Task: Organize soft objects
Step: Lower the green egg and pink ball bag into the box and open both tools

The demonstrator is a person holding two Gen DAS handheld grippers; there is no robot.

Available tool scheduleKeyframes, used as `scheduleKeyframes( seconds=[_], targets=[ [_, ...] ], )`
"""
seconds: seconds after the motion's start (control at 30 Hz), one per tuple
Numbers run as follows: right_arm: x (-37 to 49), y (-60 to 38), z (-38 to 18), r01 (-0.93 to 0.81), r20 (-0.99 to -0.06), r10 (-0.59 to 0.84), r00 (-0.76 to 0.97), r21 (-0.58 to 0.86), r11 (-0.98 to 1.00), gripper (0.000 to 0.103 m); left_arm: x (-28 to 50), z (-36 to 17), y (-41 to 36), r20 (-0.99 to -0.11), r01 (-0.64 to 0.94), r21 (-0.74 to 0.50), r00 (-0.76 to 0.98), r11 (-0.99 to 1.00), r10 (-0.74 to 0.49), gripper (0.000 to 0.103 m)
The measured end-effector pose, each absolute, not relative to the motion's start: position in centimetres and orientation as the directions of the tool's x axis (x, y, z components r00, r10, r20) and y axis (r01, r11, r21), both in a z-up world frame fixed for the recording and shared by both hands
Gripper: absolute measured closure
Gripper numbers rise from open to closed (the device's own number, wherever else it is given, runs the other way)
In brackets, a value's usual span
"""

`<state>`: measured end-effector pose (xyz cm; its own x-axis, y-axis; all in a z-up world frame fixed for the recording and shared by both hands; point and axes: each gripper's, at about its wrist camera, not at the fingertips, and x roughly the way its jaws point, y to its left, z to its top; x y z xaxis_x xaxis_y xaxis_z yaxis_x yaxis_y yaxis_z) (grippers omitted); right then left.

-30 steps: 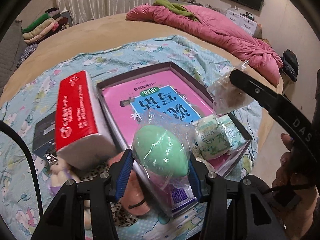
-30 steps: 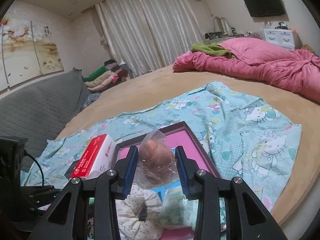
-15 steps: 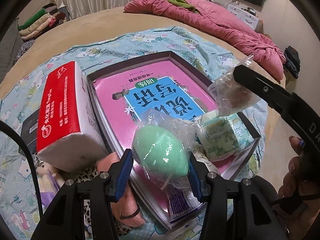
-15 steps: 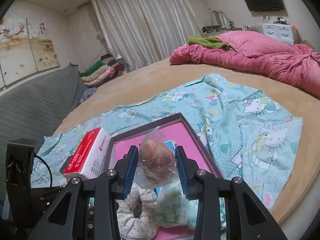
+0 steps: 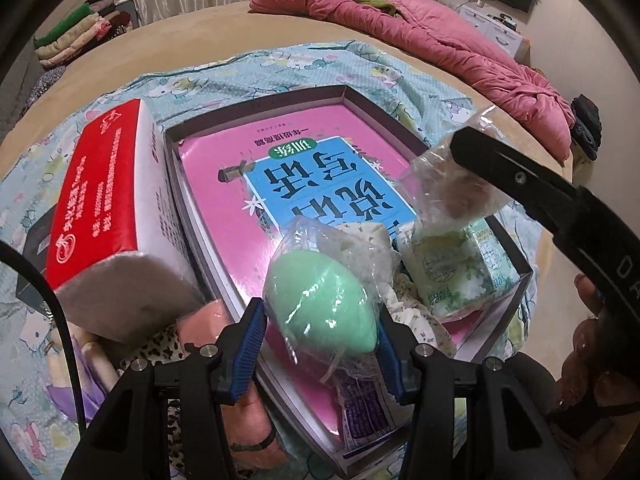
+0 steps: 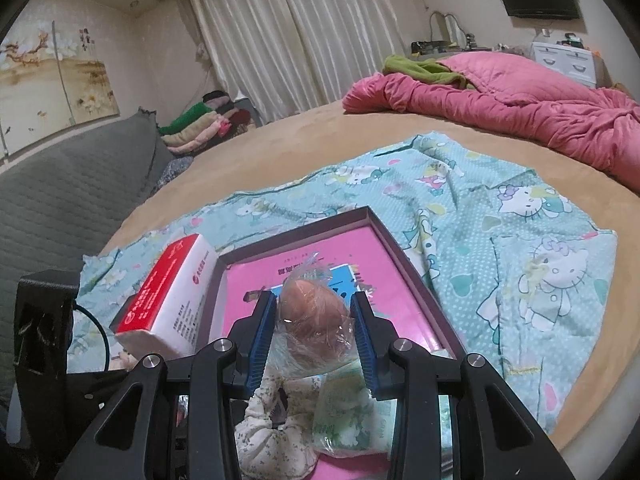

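Green sponge egg (image 5: 322,304), wrapped in clear plastic, clamped between the blue pads of the left gripper (image 5: 320,340) in the left wrist view, held just above the near end of a shallow dark box (image 5: 404,128). Pink book (image 5: 320,176) with a blue title panel lying flat inside that box. Floral scrunchie (image 5: 404,308) and a green patterned tissue pack (image 5: 456,276) resting on the book at the near right corner. Red and white tissue pack (image 5: 108,200) leaning against the box's left wall, over a peach soft item (image 5: 208,320) and a leopard-print cloth (image 5: 160,344). Right gripper's black finger (image 5: 532,184) crossing in from the right, pressed to a brown sponge egg (image 5: 452,192) in a clear bag, above the tissue pack. Part of a hand (image 5: 588,320) behind it.

In the right wrist view, brown sponge egg (image 6: 314,316) pinched between the blue pads of the right gripper (image 6: 314,344), hanging over the box (image 6: 396,248) and the pink book (image 6: 380,280). Scrunchie (image 6: 272,428) and green tissue pack (image 6: 344,412) directly below the fingers. Red tissue pack (image 6: 168,300) left of the box. All of it on a Hello Kitty sheet (image 6: 500,232) spread on a tan bed (image 6: 320,136), with a pink quilt (image 6: 520,108) at the far side.
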<state>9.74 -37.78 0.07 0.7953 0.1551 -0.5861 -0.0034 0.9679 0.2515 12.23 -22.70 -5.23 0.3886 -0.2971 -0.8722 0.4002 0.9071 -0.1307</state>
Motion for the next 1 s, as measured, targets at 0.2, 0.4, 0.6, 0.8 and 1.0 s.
scheduleKeyframes(
  seconds=[0.2,0.4,0.6,0.8,1.0],
  targets=[
    [10.3,-37.5,-0.3,0.003,-0.592,0.143,0.793,0.239,0.971,0.063,12.2,-5.5,-22.8,-0.872,0.404,-0.130,0.389,0.906,-0.298,0.051],
    [11.2,-37.4,-1.2,0.017,-0.613,0.129,0.779,0.227,0.974,0.063,12.0,-5.6,-22.9,-0.871,0.414,-0.126,0.389,0.902,-0.300,0.051],
    [12.2,-37.1,-2.6,0.020,-0.650,0.133,0.748,0.222,0.975,0.063,11.9,-5.6,-22.8,-0.871,0.413,-0.134,0.385,0.901,-0.306,0.051],
    [12.5,-36.7,-3.4,0.011,-0.671,0.133,0.730,0.205,0.979,0.063,11.8,-5.6,-22.7,-0.872,0.411,-0.139,0.380,0.901,-0.308,0.051],
    [12.7,-36.6,-3.6,0.015,-0.669,0.121,0.733,0.193,0.981,0.063,11.7,-5.5,-22.2,-0.873,0.395,-0.157,0.372,0.905,-0.314,0.051]
  ],
)
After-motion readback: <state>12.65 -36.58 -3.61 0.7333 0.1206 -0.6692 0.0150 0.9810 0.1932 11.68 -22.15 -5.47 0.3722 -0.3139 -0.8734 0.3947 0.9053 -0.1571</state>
